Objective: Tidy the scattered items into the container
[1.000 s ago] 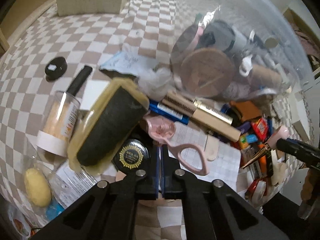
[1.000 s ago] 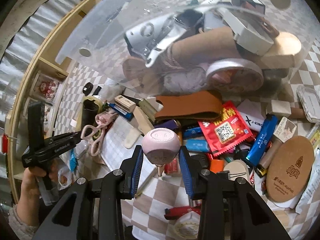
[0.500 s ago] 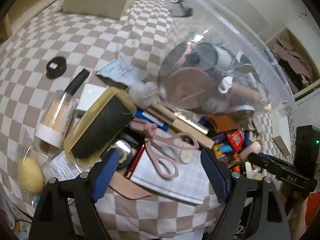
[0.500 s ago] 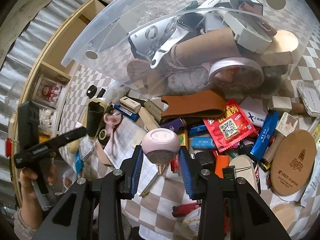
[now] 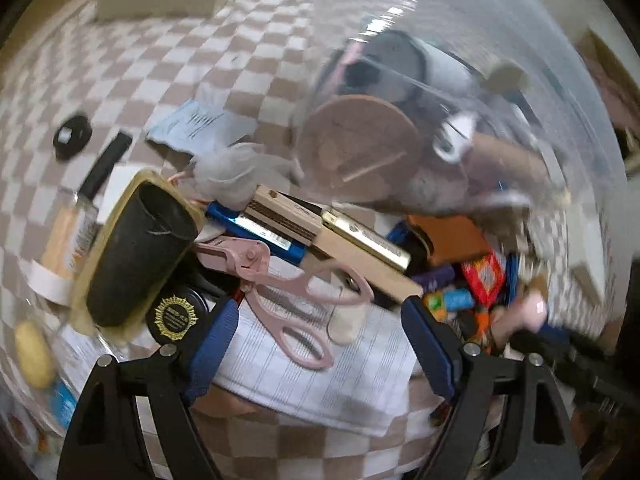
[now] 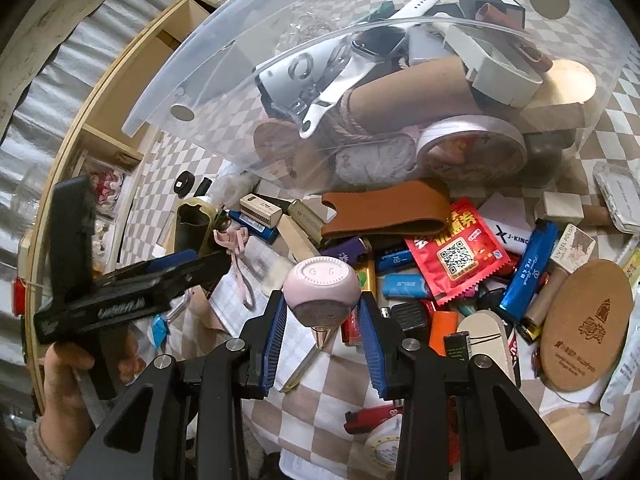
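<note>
Pink scissors [image 5: 288, 292] lie with handles spread on a lined white sheet [image 5: 328, 376]. My left gripper [image 5: 320, 336] stands wide open around their handles without touching them. My right gripper [image 6: 322, 320] is shut on a pink dome-shaped gadget [image 6: 322, 288] with a rose-gold tip, held just above the clutter. The clear plastic container [image 6: 240, 60] is tipped behind the pile and is packed with a cardboard tube, a white tool and round tins. In the right wrist view the left gripper [image 6: 208, 264] comes in from the left, carried by a hand [image 6: 60, 368], next to the scissors [image 6: 236, 248].
A black cylinder in a yellowish tray [image 5: 136, 256], a gold-crested black tin [image 5: 176, 316] and a tan brush box [image 5: 332, 236] crowd the scissors. A brown pouch [image 6: 384, 208], red sachet [image 6: 456, 252], blue lighter [image 6: 528, 272] and cork disc [image 6: 584, 324] litter the checked cloth.
My left gripper went from shut to wide open and shifted over the scissors, whose handles now lie spread between its fingers. My right gripper and its pink gadget have stayed put.
</note>
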Tool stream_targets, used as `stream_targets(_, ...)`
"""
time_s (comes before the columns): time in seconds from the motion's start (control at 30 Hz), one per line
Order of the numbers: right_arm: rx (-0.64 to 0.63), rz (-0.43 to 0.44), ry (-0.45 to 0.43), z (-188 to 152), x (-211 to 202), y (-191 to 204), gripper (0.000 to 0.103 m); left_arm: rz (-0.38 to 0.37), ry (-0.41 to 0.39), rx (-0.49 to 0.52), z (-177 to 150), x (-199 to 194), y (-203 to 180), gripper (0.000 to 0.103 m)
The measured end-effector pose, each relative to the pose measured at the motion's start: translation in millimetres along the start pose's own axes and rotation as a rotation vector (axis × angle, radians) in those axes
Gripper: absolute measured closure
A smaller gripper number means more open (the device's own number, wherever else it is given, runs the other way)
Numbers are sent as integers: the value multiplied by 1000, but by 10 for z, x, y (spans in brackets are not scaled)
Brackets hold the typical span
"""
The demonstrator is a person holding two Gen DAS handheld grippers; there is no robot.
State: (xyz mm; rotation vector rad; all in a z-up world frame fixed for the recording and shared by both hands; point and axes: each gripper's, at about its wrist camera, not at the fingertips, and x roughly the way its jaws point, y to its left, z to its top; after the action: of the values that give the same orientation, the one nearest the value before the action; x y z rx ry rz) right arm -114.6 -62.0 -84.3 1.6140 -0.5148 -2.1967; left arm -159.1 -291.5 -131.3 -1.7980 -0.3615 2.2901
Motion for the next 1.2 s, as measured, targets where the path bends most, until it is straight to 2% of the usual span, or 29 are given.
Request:
stream_targets(0.2, 0, -1, 1, 11, -12, -33, 66, -90, -19, -286, 135, 9, 357, 19)
stream_targets(0.33, 4, 0, 2, 23, -37, -106, 66, -39, -17, -344, 154, 68, 424, 21)
stream_targets(0.4, 5, -1, 2, 30, -51, -138, 66, -1, -14, -328, 164, 120, 381, 23)
stream_targets(0.47, 5, -4, 2, 32, -66, -164, 66, 29, -20, -296, 177, 157, 316, 33)
stream_targets(0.53, 7, -5, 2, 28, -84, -194, 66, 80, -29, -260, 195, 196, 243, 34)
stream_targets(0.67, 9, -7, 10, 14, -102, -235, 66, 125, -25, -205, 196, 286, 157, 35)
stream_targets(0.73, 11, -8, 14, 8, -112, -266, 66, 132, 6, -158, 177, 359, 120, 51)
stream_targets(0.8, 14, -13, 17, 7, -120, -301, 66, 166, 6, -88, 146, 387, 66, 54)
stream_targets(0.87, 20, -15, 18, 11, -125, -330, 66, 174, 1, -39, 119, 378, 42, 58)
stream_targets(1.0, 27, -17, 21, 21, -121, -351, 66, 180, -2, 23, 72, 329, 50, 73)
stream_targets(1.2, 26, -22, 18, 15, -92, -310, 66, 139, 0, 51, -15, 254, 180, 75)
